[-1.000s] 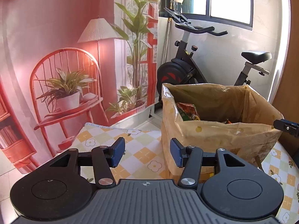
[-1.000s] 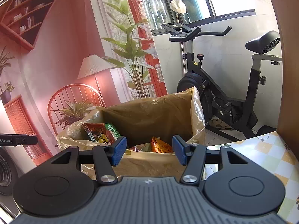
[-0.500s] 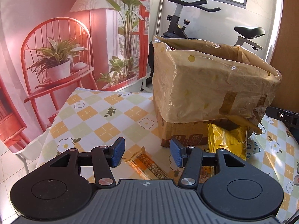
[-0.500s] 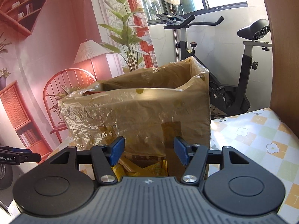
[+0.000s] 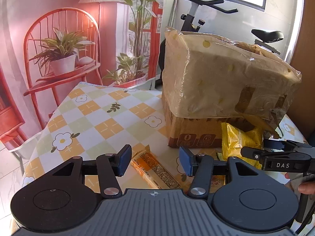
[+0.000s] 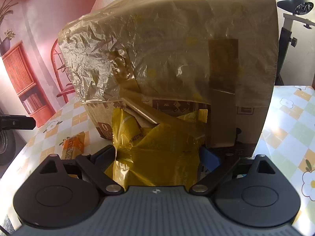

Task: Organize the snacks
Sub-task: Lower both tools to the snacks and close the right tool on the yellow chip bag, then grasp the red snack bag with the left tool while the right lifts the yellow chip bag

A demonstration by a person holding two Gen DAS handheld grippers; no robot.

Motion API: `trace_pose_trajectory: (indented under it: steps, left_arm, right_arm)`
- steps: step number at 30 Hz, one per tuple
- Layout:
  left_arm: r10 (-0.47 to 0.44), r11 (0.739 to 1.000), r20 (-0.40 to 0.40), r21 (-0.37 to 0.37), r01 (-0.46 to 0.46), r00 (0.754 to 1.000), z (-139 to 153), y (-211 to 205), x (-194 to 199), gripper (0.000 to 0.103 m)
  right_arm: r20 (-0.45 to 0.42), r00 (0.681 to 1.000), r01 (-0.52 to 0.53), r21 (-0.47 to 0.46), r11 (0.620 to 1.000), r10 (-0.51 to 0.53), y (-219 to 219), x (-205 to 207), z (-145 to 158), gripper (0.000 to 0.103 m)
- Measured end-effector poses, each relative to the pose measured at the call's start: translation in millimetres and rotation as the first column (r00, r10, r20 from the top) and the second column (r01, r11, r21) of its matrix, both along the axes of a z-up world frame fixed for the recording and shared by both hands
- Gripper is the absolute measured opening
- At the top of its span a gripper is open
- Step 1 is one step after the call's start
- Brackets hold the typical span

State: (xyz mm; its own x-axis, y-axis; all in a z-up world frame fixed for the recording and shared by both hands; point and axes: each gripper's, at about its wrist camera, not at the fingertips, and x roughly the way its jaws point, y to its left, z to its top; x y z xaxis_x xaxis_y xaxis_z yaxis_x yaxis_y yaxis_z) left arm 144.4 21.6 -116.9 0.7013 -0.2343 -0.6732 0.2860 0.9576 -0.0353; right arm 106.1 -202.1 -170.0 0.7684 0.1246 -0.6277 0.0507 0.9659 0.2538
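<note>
A cardboard box [image 5: 196, 135] lined with a yellowish plastic bag [image 5: 216, 78] stands on the checked tablecloth [image 5: 94, 118]. In front of it, an orange snack bar [image 5: 157, 171] lies flat on the table. My left gripper [image 5: 155, 163] hovers over the bar, its jaws partly open and the blue pads clear of it. A yellow snack bag [image 6: 157, 147] leans against the box front. My right gripper [image 6: 157, 157] has its jaws opening wide, one on each side of this bag. From the left wrist, the bag [image 5: 240, 137] and the right gripper's black tip [image 5: 256, 155] show at the right.
An exercise bike [image 5: 198, 9] stands behind the box, by the window. A printed backdrop [image 5: 59, 49] of a red chair and plants hangs past the table's far left edge. A wooden panel [image 5: 307, 59] rises at the right. A person's fingers [image 5: 307, 186] hold the right gripper.
Both grippers came down from above the box's open top to table level in front of it. The right jaws spread wide and now flank the yellow bag.
</note>
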Motion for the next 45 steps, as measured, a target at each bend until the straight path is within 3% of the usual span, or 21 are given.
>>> trace_pose_trajectory:
  steps: [3, 7, 10, 11, 15, 20, 25, 31, 35, 37, 39, 45]
  left_arm:
    - [0.008, 1.0, -0.007, 0.004, -0.008, 1.0, -2.9, -1.1, -0.1, 0.056]
    - [0.012, 1.0, -0.016, 0.009, -0.012, 1.0, -7.3, -5.4, -1.4, 0.056]
    - [0.003, 1.0, -0.027, 0.012, -0.003, 1.0, -10.3, -8.6, -2.9, 0.056]
    - [0.0, 1.0, -0.03, 0.013, 0.001, 1.0, -12.0, -8.6, -3.6, 0.056]
    - [-0.003, 1.0, -0.044, 0.009, 0.003, 0.999, -17.3, -10.8, -9.3, 0.056]
    - [-0.007, 1.0, -0.059, 0.017, 0.008, 0.998, -25.4, -13.7, -18.4, 0.056]
    - [-0.001, 1.0, -0.123, -0.007, 0.001, 0.992, -42.2, -14.5, -23.7, 0.056]
    - [-0.038, 0.999, -0.183, 0.012, 0.041, 0.982, -63.1, -31.4, -32.8, 0.056]
    - [0.008, 1.0, -0.208, 0.017, -0.004, 0.978, -75.2, -35.7, -27.4, 0.056]
    - [0.031, 1.0, -0.218, 0.007, -0.03, 0.976, -79.8, -35.6, -22.9, 0.06]
    - [0.017, 1.0, -0.222, -0.004, -0.018, 0.975, -83.7, -37.8, -20.8, 0.073]
    - [0.058, 0.997, -0.231, 0.058, -0.046, 0.971, -102.1, -42.6, -24.3, 0.076]
  right_arm:
    - [-0.016, 1.0, 0.011, 0.039, 0.999, -0.011, -5.1, 10.0, -6.1, 0.101]
    - [-0.011, 1.0, 0.004, 0.068, 0.998, -0.003, -7.6, 9.3, -8.0, 0.097]
    - [-0.005, 1.0, -0.016, 0.069, 0.997, 0.017, -7.5, 3.3, -6.3, 0.087]
    - [-0.005, 1.0, -0.022, 0.069, 0.997, 0.023, -6.9, 0.1, -5.1, 0.076]
    - [0.011, 1.0, 0.014, 0.067, 0.998, -0.015, -7.1, -17.2, 1.2, 0.073]
    - [0.047, 0.998, 0.033, 0.044, 0.998, -0.035, -6.3, -39.7, 9.4, 0.072]
    - [0.054, 0.998, 0.038, 0.051, 0.998, -0.041, -8.1, -65.1, 5.7, 0.072]
    - [0.036, 0.998, 0.052, 0.111, 0.992, -0.057, -15.0, -83.9, -6.5, 0.072]
    - [0.032, 0.997, 0.061, 0.124, 0.99, -0.065, -18.5, -81.2, -6.2, 0.072]
    - [0.039, 0.997, 0.055, 0.123, 0.991, -0.061, -19.0, -81.8, -4.9, 0.072]
    - [0.042, 0.998, 0.048, 0.124, 0.991, -0.054, -18.9, -82.6, -5.1, 0.072]
    - [0.035, 0.998, 0.054, 0.139, 0.989, -0.059, -21.6, -84.6, -8.7, 0.072]
